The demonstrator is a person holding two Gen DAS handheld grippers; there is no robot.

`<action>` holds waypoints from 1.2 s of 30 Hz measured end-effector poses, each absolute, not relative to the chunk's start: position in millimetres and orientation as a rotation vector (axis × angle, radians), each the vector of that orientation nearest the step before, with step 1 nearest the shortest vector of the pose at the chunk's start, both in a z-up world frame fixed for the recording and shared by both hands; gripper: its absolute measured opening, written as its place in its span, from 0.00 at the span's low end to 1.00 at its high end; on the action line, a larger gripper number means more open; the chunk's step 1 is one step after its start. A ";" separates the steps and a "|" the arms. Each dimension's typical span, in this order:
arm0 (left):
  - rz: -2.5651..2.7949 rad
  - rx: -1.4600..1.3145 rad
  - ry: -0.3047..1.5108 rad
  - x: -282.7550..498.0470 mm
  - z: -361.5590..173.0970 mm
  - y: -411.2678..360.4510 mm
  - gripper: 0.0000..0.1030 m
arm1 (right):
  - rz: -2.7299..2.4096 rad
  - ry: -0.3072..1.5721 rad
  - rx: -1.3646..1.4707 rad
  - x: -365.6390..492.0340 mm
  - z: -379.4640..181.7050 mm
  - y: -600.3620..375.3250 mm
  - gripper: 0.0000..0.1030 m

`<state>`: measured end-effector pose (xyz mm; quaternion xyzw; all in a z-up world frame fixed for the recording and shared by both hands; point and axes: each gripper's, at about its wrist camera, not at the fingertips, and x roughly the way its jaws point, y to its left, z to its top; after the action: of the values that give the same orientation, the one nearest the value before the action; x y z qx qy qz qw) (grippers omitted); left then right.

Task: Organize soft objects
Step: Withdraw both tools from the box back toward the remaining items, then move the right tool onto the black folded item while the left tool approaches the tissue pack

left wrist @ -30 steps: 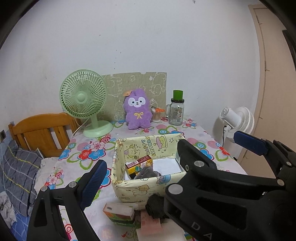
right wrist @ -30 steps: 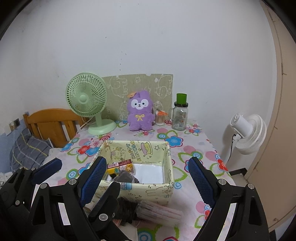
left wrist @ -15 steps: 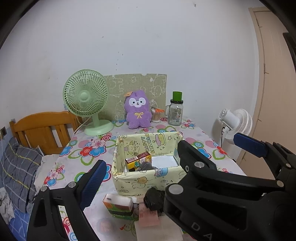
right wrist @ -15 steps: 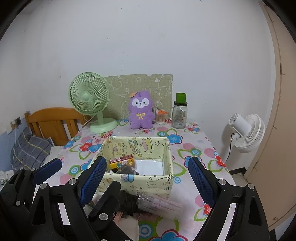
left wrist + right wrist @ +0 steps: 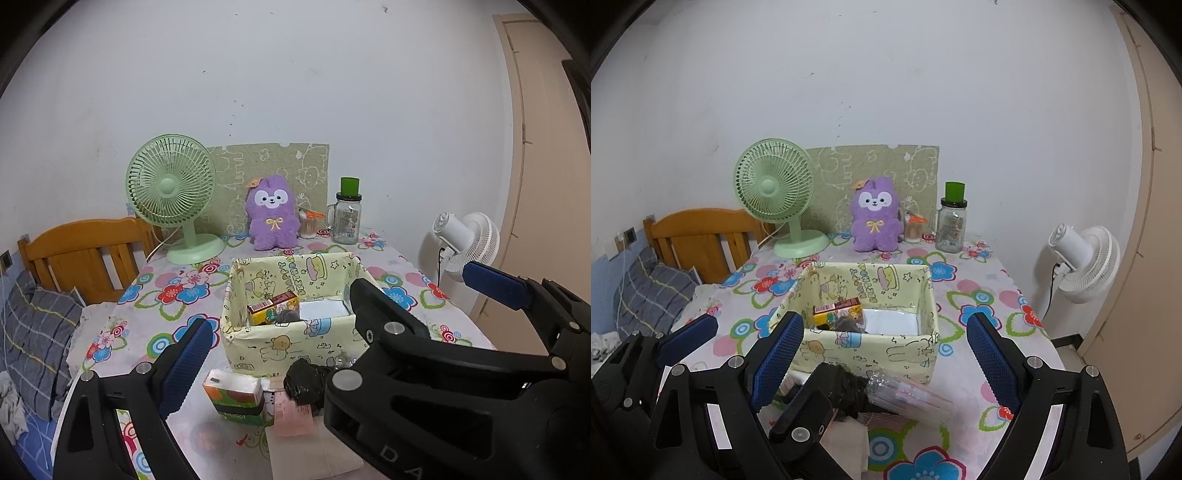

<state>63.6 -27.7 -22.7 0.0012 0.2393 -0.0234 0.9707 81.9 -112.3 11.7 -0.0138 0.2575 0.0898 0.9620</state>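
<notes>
Both sets of tongs, left tongs [image 5: 332, 314] and right tongs [image 5: 886, 354], have pulled back and hang spread and empty. The fabric bin [image 5: 864, 350] now looks farther off; the black soft bundle [image 5: 306, 380] still lies on the worktop [image 5: 979, 266] just before it, so that likely goes in next.

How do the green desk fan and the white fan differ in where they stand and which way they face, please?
The green desk fan stands on the flowered table, while the white fan stands off the table, beyond its right edge, by the door. The green desk fan's grille faces the cameras; the white fan shows its motor housing and faces away, towards the right. The green desk fan rises on a stem from a round base; the white fan's base is hidden. Both have round grilles.
</notes>
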 end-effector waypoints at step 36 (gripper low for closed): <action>-0.087 -0.007 0.581 82.7 -80.5 -15.4 0.93 | 0.232 0.624 -0.017 102.3 -52.1 -103.6 0.89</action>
<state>82.7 -15.4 -80.5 -0.0034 0.2866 -0.0429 0.9571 102.3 -103.6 -52.1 -0.0085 0.3064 0.1140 0.9450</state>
